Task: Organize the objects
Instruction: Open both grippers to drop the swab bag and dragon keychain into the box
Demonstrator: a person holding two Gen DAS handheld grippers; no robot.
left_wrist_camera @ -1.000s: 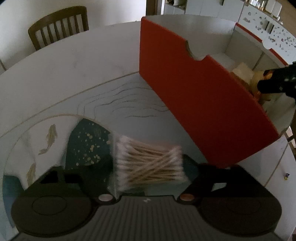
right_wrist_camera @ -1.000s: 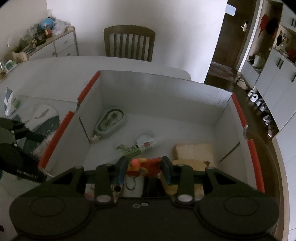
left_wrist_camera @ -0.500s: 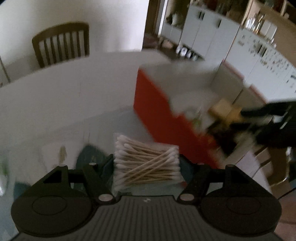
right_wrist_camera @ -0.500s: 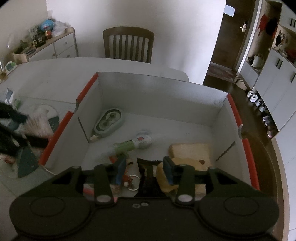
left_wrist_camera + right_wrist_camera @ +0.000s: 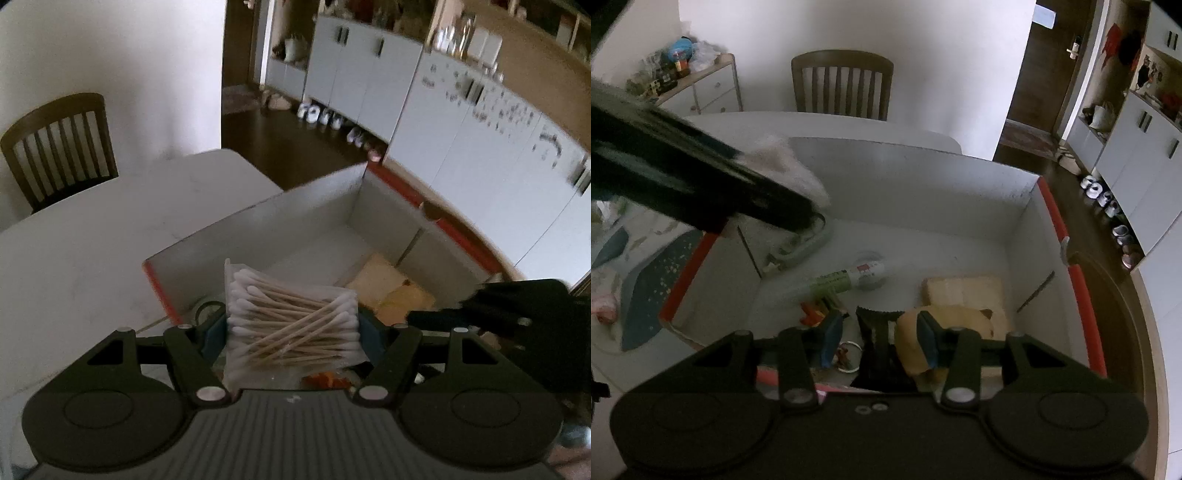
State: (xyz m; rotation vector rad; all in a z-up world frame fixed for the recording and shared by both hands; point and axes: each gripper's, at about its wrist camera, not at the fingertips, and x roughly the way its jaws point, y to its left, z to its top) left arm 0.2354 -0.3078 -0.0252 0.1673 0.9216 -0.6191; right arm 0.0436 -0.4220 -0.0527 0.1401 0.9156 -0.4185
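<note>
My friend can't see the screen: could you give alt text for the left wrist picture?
A left hand-held gripper grips a clear packet of cotton swabs above an open, orange-rimmed box on a white table. Behind are a wooden chair and pale cabinets.

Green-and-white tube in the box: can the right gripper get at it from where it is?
Probably yes: the right gripper is empty above the open-topped box, and the tube lies uncovered just ahead.

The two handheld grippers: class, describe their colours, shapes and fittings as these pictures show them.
Both the left gripper and right gripper have a black body with two round discs, angled black linkage arms with silver pivot screws, and blue pads on the fingers. No cables or sleeves show.
</note>
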